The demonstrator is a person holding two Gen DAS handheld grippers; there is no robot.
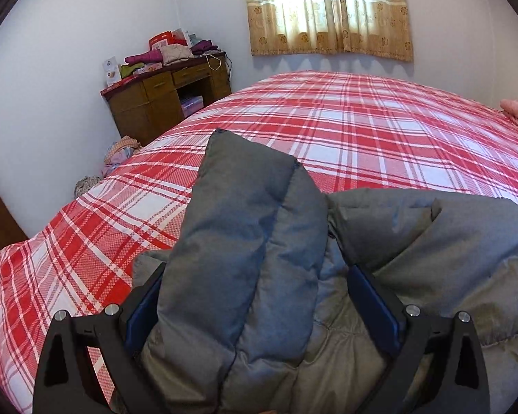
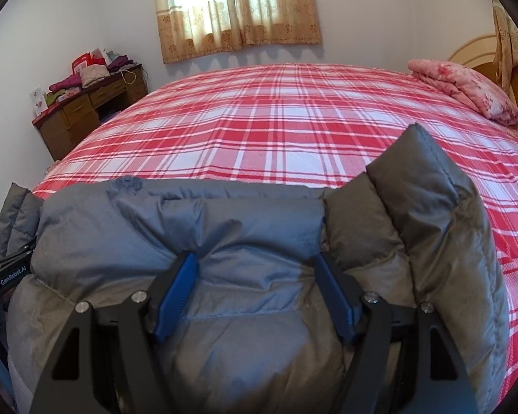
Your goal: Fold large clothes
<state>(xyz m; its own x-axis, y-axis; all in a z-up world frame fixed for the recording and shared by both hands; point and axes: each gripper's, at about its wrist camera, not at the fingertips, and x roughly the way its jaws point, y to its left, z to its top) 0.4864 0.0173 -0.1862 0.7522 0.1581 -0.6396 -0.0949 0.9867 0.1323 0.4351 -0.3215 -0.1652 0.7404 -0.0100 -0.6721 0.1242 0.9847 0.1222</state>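
Left gripper (image 1: 255,296) and right gripper (image 2: 259,286): jaws each grasping the grey padded jacket (image 2: 231,220), lower frame; lift evenly, lay flat on bed (image 2: 276,114).

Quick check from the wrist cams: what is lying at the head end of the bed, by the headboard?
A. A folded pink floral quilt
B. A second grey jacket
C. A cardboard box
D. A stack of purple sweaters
A. The right wrist view shows a folded pink floral quilt on the plaid bed next to the headboard; the grey jacket is at the near edge, between the gripper fingers.
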